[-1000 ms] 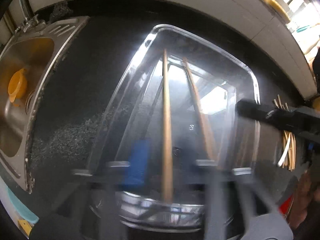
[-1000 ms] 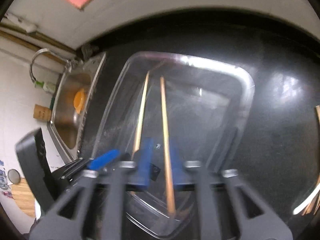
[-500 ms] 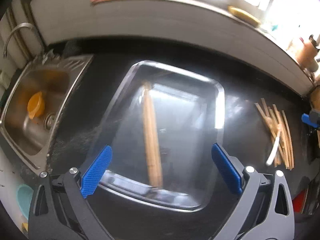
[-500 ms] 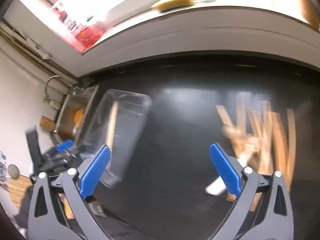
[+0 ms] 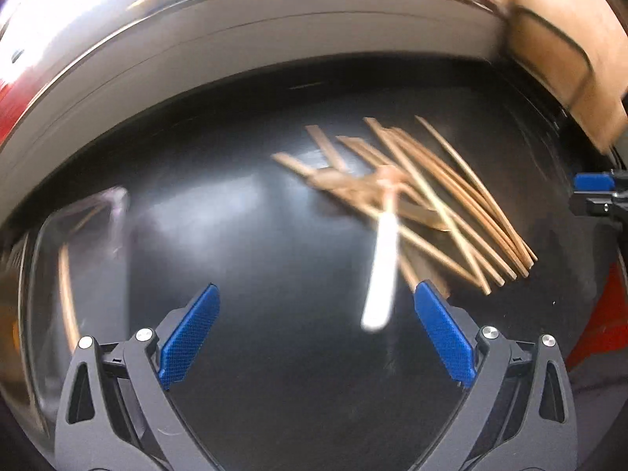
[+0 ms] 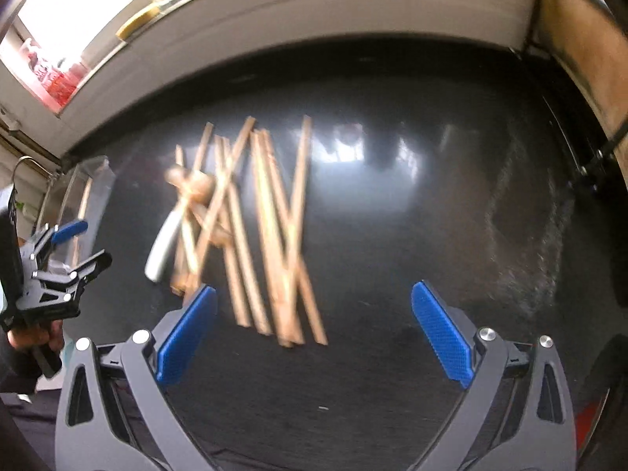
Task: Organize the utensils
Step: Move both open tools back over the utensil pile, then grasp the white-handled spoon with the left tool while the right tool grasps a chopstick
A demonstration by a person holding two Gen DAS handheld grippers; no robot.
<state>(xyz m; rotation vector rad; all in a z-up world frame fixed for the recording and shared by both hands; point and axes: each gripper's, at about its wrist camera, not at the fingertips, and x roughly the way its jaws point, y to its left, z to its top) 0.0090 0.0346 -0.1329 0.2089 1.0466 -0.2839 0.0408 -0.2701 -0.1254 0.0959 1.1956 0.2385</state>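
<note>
A home kitchen: a glossy black counter [image 6: 392,216] backed by a pale tiled wall [image 6: 314,11], wooden chopsticks [image 6: 271,235] scattered near its back edge, a tap [image 6: 23,163] at the left edge.

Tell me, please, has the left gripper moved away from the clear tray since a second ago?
Yes. The left gripper, then directly over the clear tray, now has it at its left edge and faces the chopstick pile.

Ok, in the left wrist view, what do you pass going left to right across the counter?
Clear tray holding chopsticks → white-handled utensil → pile of wooden chopsticks → right gripper at the right edge.
</note>
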